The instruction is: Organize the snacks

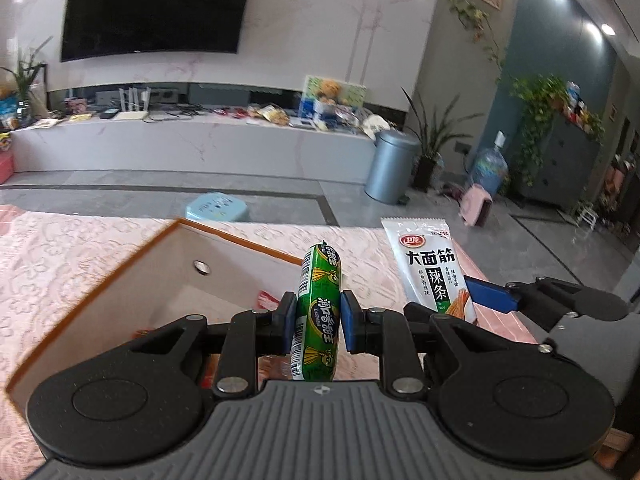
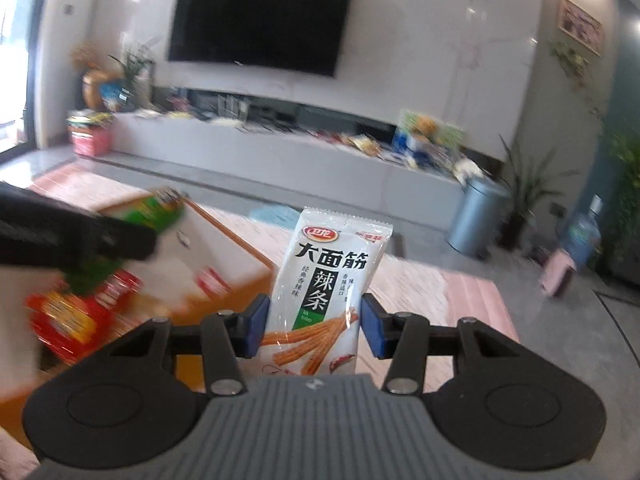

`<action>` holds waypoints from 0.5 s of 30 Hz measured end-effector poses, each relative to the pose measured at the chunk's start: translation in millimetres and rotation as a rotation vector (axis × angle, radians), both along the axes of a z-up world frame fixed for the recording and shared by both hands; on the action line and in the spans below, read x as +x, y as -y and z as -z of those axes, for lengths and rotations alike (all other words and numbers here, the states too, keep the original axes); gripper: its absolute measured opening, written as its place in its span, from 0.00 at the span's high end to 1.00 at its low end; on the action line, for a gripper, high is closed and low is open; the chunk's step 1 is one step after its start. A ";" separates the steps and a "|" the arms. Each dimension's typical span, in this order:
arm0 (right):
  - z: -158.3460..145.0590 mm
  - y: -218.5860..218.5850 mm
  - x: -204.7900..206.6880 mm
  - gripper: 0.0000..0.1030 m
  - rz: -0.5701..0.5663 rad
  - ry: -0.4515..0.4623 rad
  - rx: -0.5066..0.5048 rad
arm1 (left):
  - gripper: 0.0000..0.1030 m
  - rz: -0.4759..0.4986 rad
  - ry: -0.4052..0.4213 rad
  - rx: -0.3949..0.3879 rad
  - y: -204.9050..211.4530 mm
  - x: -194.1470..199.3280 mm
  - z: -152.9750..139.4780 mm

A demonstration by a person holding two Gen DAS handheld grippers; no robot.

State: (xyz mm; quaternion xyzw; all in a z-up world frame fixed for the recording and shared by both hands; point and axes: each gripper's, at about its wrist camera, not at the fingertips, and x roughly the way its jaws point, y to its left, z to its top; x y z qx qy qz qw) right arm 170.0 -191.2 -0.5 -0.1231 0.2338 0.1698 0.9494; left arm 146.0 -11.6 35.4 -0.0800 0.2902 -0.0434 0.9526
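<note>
A green sausage stick (image 1: pixel 318 312) is clamped upright at frame centre by the left gripper (image 1: pixel 319 320), above the open box (image 1: pixel 120 280). A white snack packet (image 2: pixel 324 292) is pinched centrally by the right gripper (image 2: pixel 316 326).

Living room. Large dark television (image 1: pixel 154 6) was mounted on a pale marble-look wall (image 1: pixel 320 32). Below it ran a long low white ledge (image 1: pixel 192 140), cluttered with small items. Grey tiled floor (image 1: pixel 160 196), glossy. Grey pedal bin (image 1: pixel 390 166) stood beside potted plants (image 1: pixel 434 148). Ceiling spotlights reflected off the blue-grey wall (image 1: pixel 560 40) at right.
</note>
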 end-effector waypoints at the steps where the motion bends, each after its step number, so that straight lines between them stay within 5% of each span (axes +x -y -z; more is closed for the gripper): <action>1: -5.7 -6.8 -2.3 0.54 -0.020 0.003 0.007 | 0.75 -0.017 0.005 -0.003 -7.3 -1.9 -2.5; 7: -22.5 -52.7 -9.2 0.54 -0.133 -0.031 0.046 | 0.75 -0.104 0.008 -0.033 -44.2 -4.3 -6.9; 15: -13.1 -110.7 -3.5 0.54 -0.218 -0.067 -0.032 | 0.75 -0.156 -0.077 -0.066 -79.0 11.0 12.2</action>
